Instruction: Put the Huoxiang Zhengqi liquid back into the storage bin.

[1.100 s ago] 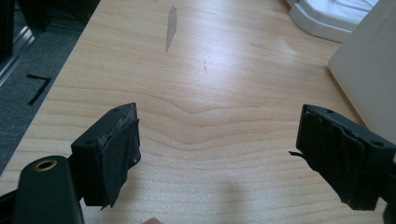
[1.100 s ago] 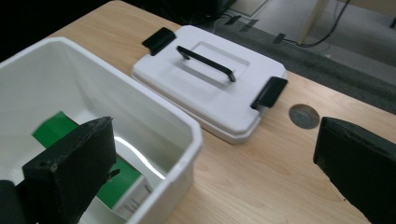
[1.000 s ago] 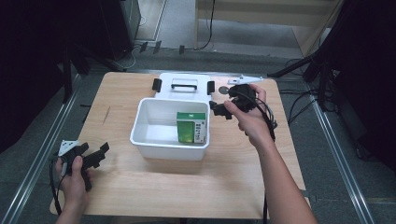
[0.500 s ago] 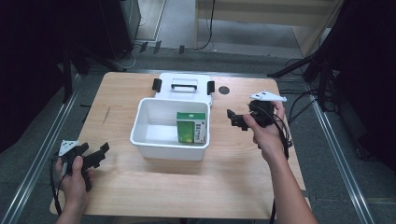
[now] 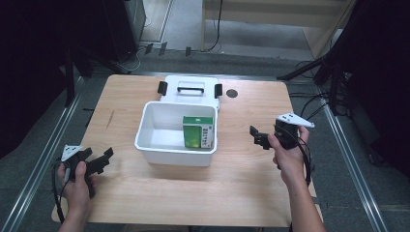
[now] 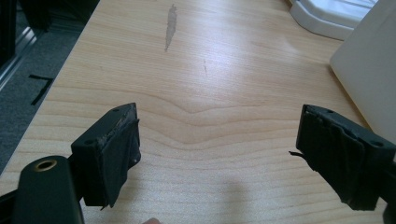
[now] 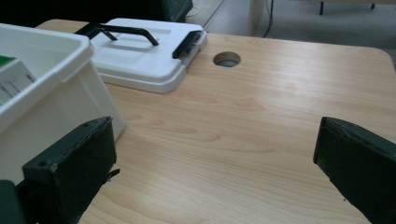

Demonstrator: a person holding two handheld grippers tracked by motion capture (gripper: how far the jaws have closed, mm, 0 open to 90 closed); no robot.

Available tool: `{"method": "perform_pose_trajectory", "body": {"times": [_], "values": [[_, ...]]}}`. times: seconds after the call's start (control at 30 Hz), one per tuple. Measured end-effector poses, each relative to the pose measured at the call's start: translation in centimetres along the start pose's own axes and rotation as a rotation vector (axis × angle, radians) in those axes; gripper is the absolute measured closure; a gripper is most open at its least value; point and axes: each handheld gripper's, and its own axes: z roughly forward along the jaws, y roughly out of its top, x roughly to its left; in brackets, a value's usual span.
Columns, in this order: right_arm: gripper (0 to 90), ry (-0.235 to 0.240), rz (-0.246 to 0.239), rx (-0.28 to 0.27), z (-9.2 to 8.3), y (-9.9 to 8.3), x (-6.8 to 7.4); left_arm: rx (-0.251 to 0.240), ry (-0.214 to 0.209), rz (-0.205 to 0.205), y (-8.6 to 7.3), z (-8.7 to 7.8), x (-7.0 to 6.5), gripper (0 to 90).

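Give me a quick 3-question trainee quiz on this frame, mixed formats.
1. True or false: the green box stands inside the white bin.
2. Multiple choice: the white lid lies A) on the bin, B) on the table behind the bin, C) in the right claw.
3. Fill in: both the left claw and the right claw have their jaws ____ and hold nothing.

Key: 1 true; 2 B; 3 open.
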Motion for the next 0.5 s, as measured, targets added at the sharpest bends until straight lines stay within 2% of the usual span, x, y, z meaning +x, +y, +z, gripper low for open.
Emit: {"method": "perform_pose_trajectory", "body": {"times": [0.1, 0.17, 0.33, 0.47, 0.5], "values": [[0.0, -0.032, 0.014, -0.006, -0.4, -1.7, -1.2, 0.001, 0.0, -0.001, 0.0, 0.0, 0.0, 14.6], [0.0, -0.059, -0.002, -0.015, -0.5, -2.6, -1.7, 0.0, 0.0, 0.001, 0.0, 0.0, 0.0, 14.6], [0.0, -0.079, 0.009, -0.025, -1.0, -4.6, -2.7, 0.0, 0.002, 0.0, 0.0, 0.0, 0.0, 14.6], [0.0, -0.087, 0.023, -0.015, -1.4, -5.8, -3.4, 0.0, 0.002, -0.001, 0.0, 0.0, 0.0, 14.6], [0.0, -0.098, 0.032, -0.008, -1.6, -6.6, -3.9, 0.0, 0.002, 0.0, 0.0, 0.0, 0.0, 14.6]]}}
